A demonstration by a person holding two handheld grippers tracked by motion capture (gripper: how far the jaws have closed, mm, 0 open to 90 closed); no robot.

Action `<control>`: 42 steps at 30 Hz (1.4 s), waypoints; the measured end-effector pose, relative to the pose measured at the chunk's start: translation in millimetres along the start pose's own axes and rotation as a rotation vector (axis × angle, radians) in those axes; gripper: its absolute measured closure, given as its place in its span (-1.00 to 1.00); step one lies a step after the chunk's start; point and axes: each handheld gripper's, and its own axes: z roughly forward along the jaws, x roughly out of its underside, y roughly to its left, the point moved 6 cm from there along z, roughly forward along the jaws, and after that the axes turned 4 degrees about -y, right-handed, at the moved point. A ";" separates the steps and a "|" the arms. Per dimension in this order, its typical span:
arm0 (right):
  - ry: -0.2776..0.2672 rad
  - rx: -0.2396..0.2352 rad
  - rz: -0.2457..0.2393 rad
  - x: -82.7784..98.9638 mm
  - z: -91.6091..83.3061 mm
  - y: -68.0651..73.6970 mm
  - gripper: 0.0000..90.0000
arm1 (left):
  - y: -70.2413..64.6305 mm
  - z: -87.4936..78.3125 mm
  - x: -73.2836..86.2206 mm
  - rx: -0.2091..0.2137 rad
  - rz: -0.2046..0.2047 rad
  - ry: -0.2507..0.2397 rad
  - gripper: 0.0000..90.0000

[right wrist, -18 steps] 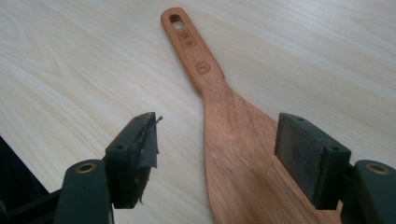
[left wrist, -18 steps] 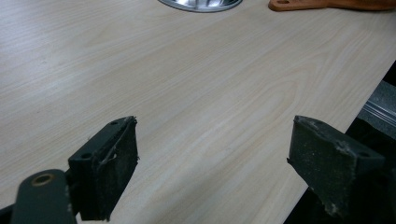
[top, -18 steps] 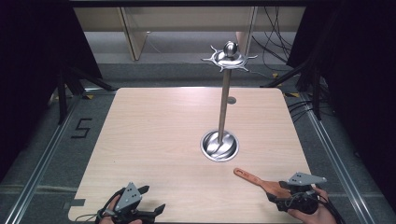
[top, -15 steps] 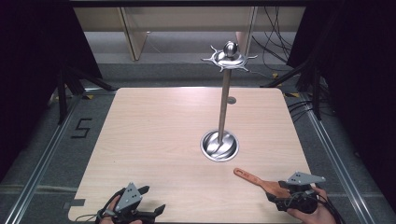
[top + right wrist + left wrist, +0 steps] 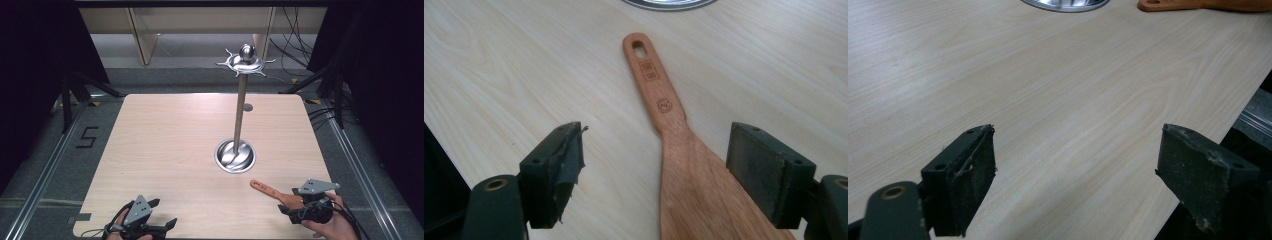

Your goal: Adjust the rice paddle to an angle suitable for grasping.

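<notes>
A wooden spatula (image 5: 270,191) lies flat on the table near its front right, with its holed handle end pointing toward the metal stand. In the right gripper view the spatula's (image 5: 669,125) broad blade lies between the jaws of my right gripper (image 5: 656,170), which are open and apart from it on both sides. In the high view my right gripper (image 5: 290,203) sits at the blade end. My left gripper (image 5: 162,213) rests at the front left edge, open, with bare tabletop between its jaws (image 5: 1075,175).
A metal stand rises from a round shiny base (image 5: 235,156) right of the table's middle, with a thin pole and a hooked top disc (image 5: 245,62). The light wooden table (image 5: 165,145) ends close to both grippers. Dark floor and cables surround it.
</notes>
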 end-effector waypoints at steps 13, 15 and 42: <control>0.116 -0.027 -0.111 -32.7 37.8 -0.7 -0.56 | 0.9 -0.3 -0.4 0.004 0.023 0.000 -0.67; 0.144 -0.035 -0.118 -37.3 41.8 1.2 -0.57 | -0.2 -0.3 -0.9 0.005 -0.003 -0.007 -0.67; 0.409 -0.063 -0.210 -42.3 70.0 -5.1 0.24 | -1.4 -0.8 -0.7 0.009 0.001 -0.001 -0.67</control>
